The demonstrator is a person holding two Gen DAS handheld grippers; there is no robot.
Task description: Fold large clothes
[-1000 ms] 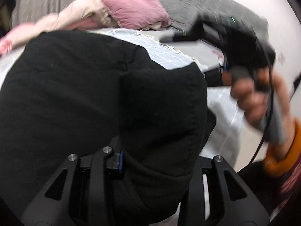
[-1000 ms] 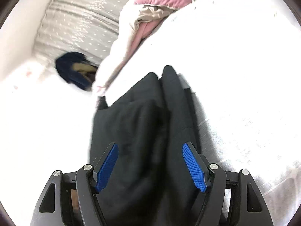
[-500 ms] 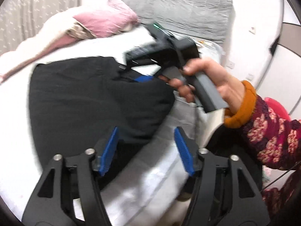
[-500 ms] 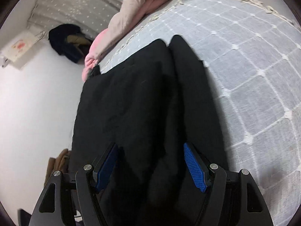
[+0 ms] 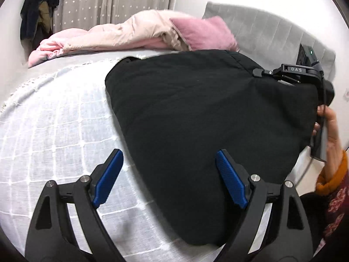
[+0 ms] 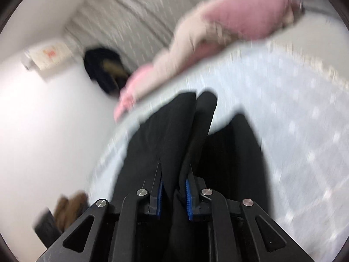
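A large black garment lies folded on the white checked bedspread. My left gripper is open and empty, its blue pads either side of the garment's near left edge. My right gripper is shut on a fold of the black garment and lifts that edge. In the left wrist view the right gripper shows at the garment's far right corner, held by a hand.
A pink and cream duvet and a pink pillow are piled at the back of the bed. A grey headboard stands at right. Dark clothes hang by the curtain. The bed's edge and floor are at right.
My left gripper let go of the garment, opened and drew back. My right gripper closed on a fold of the garment and lifted it; its view is now blurred with motion.
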